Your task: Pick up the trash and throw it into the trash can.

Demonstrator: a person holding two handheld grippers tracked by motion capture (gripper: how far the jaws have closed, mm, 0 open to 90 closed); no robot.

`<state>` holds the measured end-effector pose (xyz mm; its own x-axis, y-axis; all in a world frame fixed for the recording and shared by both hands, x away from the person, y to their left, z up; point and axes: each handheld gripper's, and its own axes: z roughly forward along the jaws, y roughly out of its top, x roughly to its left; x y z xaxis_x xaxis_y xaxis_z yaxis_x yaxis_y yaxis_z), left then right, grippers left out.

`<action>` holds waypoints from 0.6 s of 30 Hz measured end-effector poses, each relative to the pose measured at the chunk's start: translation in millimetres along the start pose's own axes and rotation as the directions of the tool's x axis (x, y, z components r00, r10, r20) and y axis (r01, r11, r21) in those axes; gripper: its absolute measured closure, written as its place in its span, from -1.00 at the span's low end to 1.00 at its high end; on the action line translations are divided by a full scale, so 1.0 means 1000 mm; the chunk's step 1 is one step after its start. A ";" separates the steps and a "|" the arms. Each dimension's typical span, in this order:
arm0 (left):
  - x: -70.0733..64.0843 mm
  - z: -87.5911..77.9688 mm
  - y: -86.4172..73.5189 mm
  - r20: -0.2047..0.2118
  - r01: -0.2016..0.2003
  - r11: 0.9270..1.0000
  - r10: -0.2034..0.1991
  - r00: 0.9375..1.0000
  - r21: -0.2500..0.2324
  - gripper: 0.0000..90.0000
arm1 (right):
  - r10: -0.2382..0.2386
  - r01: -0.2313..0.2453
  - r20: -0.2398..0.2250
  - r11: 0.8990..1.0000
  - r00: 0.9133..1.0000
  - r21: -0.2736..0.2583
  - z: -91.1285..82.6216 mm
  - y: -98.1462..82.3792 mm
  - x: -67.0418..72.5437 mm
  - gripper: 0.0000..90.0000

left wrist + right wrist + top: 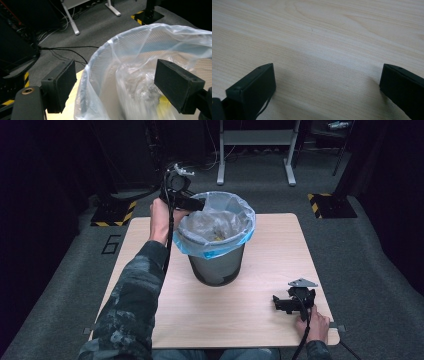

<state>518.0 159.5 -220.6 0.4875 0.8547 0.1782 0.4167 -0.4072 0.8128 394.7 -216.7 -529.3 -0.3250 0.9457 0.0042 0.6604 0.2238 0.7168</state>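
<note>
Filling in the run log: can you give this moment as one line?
left claw: open, astride bin liner rim | right claw: open, low over bare table | bin: upright, mid-table

One wooden table [260, 320]. One grey waste bin [217, 265], centre, lined with one clear plastic bag [220, 222]. Two handheld grippers: left gripper [192, 202] at the far rim, right gripper [282, 304] near right, both spread wide.

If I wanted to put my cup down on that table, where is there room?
The table lies bare along the near edge between the camouflage sleeve and the right gripper, and right of the bin. The far left corner is crowded: the left gripper sits open at the bin's rim.
</note>
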 end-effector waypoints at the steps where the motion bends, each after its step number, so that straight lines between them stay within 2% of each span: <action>1: -0.001 -0.001 0.000 0.007 -0.002 1.000 0.002 1.000 0.001 -0.63 | 0.000 0.000 0.000 1.000 1.000 0.000 0.000 0.000 0.000 -1.00; 5: -0.004 -0.004 -0.004 0.017 -0.011 1.000 0.011 1.000 0.004 -0.66 | 0.000 0.000 0.000 1.000 1.000 0.000 0.000 0.000 0.000 -1.00; 11: -0.006 -0.010 -0.019 0.034 -0.019 1.000 0.019 0.999 0.015 -0.68 | 0.000 0.000 0.000 1.000 1.000 0.000 0.000 0.000 0.000 -1.00; 18: -0.004 -0.025 -0.038 0.038 -0.018 1.000 0.019 0.999 -0.017 -0.68 | 0.000 0.000 0.001 1.000 1.000 0.000 0.000 0.000 0.000 -1.00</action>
<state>480.9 179.6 -238.8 0.5244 0.8339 0.1723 0.3945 -0.4172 0.8187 394.7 -216.7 -529.3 -0.3245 0.9459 0.0038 0.6603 0.2236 0.7170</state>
